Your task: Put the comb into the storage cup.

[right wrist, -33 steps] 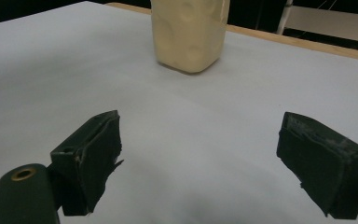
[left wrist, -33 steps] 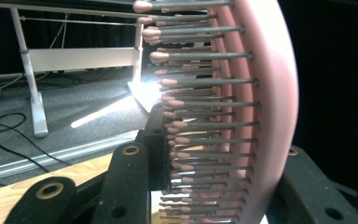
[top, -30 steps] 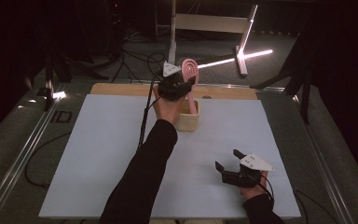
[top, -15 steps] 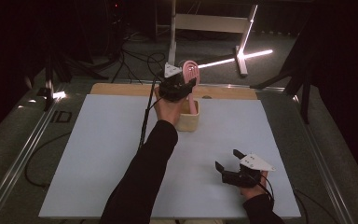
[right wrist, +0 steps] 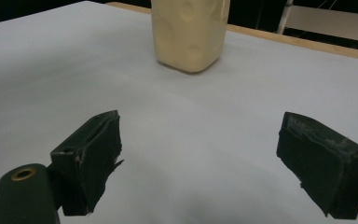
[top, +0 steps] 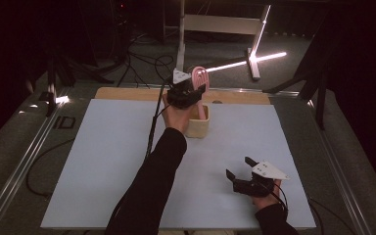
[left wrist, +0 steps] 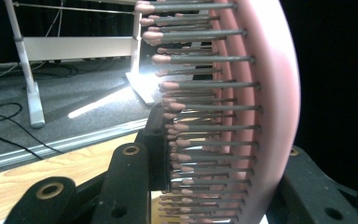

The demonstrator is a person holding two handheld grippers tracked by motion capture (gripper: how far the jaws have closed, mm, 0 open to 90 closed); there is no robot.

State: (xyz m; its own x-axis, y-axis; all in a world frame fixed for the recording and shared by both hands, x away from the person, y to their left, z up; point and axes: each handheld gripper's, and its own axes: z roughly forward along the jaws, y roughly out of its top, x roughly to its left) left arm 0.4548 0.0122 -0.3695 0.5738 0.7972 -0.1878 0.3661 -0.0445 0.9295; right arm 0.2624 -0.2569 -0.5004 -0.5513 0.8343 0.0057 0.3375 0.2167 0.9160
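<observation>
— Brush [left wrist: 265, 93]?
— Pink plastic back, smooth with a soft sheen; thin grey metal-looking pins with rounded pink tips.

— Cup [right wrist: 189, 32]?
— Cream, matt, looks like plastic or ceramic; cannot tell which. Faint dimples on its wall.

— Table [top: 103, 161]?
— Pale grey-white sheet, matt and smooth, no glare. Far edge shows a strip of light wood [top: 235, 97], grain visible, satin finish.

— Left gripper [left wrist: 214, 186]?
— Black matt plastic links with brass-coloured rivets.

— Right gripper [right wrist: 209, 158]?
— Black rubbery pads [right wrist: 91, 158], dull, edges frayed and rough; a brass-coloured rivet at the link. Grey matt plate on top.

— Floor [top: 215, 51]?
— Grey carpet, coarse, far side.
</observation>
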